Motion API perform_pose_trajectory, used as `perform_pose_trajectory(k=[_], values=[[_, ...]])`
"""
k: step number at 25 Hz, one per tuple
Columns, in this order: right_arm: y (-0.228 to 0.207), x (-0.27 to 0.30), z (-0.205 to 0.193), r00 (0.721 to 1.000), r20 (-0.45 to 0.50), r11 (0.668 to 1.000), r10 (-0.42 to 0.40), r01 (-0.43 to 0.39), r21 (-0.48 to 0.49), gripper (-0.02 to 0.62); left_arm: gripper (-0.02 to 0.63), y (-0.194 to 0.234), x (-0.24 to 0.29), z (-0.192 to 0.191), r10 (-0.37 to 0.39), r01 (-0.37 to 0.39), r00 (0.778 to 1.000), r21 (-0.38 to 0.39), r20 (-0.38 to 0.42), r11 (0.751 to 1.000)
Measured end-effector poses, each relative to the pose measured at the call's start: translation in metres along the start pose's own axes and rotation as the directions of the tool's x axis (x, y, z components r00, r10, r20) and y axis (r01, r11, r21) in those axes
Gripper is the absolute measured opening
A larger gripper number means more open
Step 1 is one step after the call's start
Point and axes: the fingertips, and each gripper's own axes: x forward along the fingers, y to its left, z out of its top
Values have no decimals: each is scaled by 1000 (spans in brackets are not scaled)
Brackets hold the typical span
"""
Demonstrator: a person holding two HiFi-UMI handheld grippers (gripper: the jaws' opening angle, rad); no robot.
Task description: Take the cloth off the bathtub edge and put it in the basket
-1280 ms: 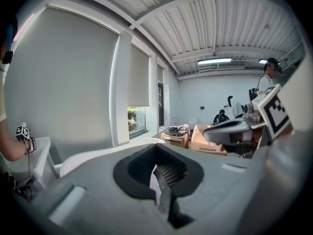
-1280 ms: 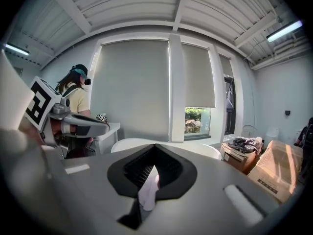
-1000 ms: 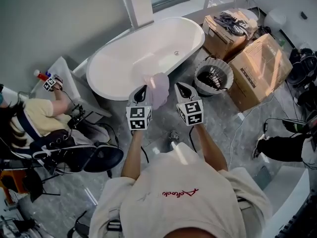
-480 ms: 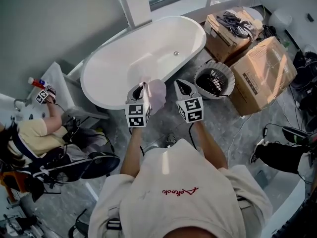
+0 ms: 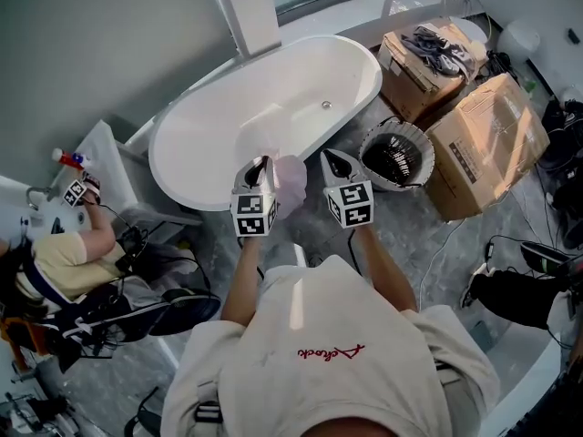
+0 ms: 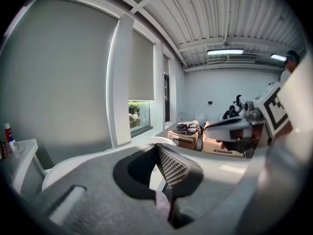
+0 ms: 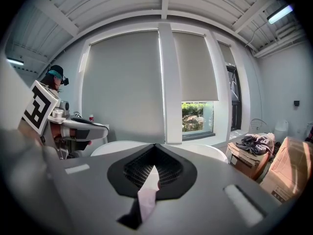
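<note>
Moved since a second ago: both grippers are carried forward toward the bathtub [image 5: 273, 98], which is seen larger and nearer in the head view. Earlier the cloth [image 5: 291, 182] was seen ahead of the tips. Now it is flanked: the left gripper [image 5: 260, 164] is just beside its left edge, and the right gripper [image 5: 332, 159] is near its right side, apart from it. Contact between left gripper and cloth cannot be told. The cloth itself is not shifted: pink, draped over the near rim of the bathtub, same spot as before. On the floor right of the bathtub the basket [image 5: 397, 188] is seen beside the cardboard boxes [image 5: 483, 144], well apart from the cloth.

Right gripper view: pads [image 7: 168, 173] are pressed together at the tips, nothing clamped. A pale pinkish sliver is seen through the slit behind them, not identifiable. Left gripper view: pads [image 6: 173, 168] are likewise closed tip to tip, same thin slit, nothing pinched. Jaw state is unchanged from the earlier frames.
</note>
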Motion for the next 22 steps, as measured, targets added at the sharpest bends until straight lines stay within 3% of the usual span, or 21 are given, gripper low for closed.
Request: perform_pose_trajectory(k=[6,13,22], values=[[18,27,1,999,-24,999,44,-45,-18,6,0,31,4,-9,34,-34,999,-18,-20,999],[28,58,-27,994,-92,998,58,-60,-14,6,0,65,10,-46,52,-57,996,-74,-73,996],[48,97,-105,955,-283,996,85,-73,54,6,0,91,24,-131,16,-61,972,-187,-234,980]])
